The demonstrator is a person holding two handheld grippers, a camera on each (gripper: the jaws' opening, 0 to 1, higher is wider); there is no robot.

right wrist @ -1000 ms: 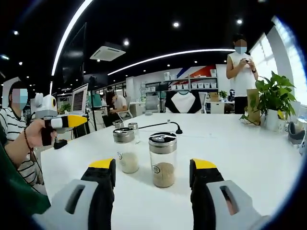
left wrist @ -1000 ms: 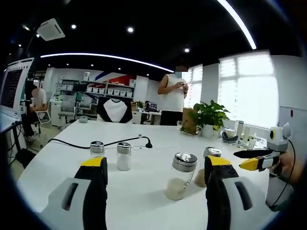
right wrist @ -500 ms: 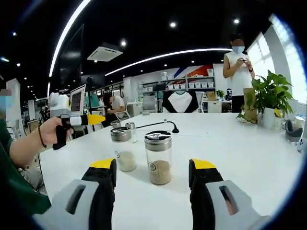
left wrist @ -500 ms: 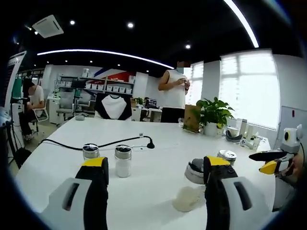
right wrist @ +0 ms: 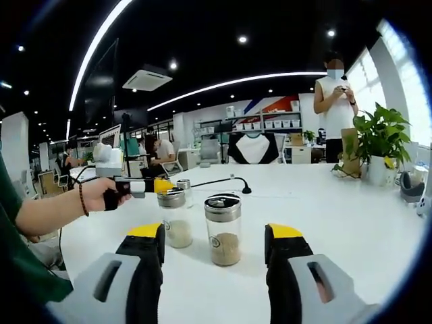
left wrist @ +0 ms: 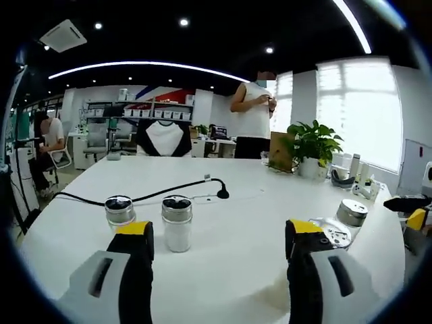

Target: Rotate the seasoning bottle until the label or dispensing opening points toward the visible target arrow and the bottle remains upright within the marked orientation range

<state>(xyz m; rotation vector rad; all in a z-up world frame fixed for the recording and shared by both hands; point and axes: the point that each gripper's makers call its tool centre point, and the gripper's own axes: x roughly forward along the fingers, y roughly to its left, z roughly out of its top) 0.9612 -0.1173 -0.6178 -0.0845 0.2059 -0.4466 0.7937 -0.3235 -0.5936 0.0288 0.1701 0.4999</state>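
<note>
Clear glass seasoning bottle [right wrist: 223, 229] with shiny metal lid; smooth white table [right wrist: 351, 223].

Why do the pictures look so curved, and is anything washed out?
Left gripper view: the fisheye lens bows the table edge, and the windows glare white. Right gripper view: the ceiling light strip bends into an arc, while the nearest bottle stays sharp.

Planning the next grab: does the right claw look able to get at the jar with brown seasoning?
Probably yes. The right claw is open, and the jar stands upright straight ahead between its jaws, with bare table between them.
</note>
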